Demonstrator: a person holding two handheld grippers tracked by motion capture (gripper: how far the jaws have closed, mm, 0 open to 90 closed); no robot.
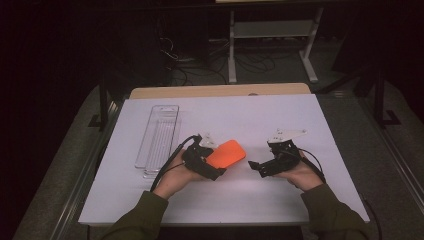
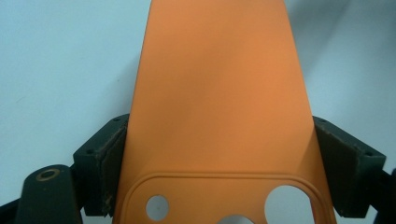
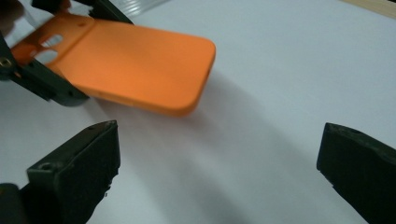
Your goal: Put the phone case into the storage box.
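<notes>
The flat orange plastic phone case point(image 1: 226, 153) sits at the high view's centre, raised over the white counter point(image 1: 260, 120). Left gripper point(image 1: 204, 161) fingers clamp its camera-hole end; its long axis points up-right. Right gripper point(image 1: 264, 166) fingers gape empty: best bring them squarely across the free end.

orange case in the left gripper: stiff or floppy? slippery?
Likely fairly stiff: the case juts past the left gripper without visible sag. Probably light, being thin. Its smooth matte skin may slip, gripped only by its side edges.
</notes>
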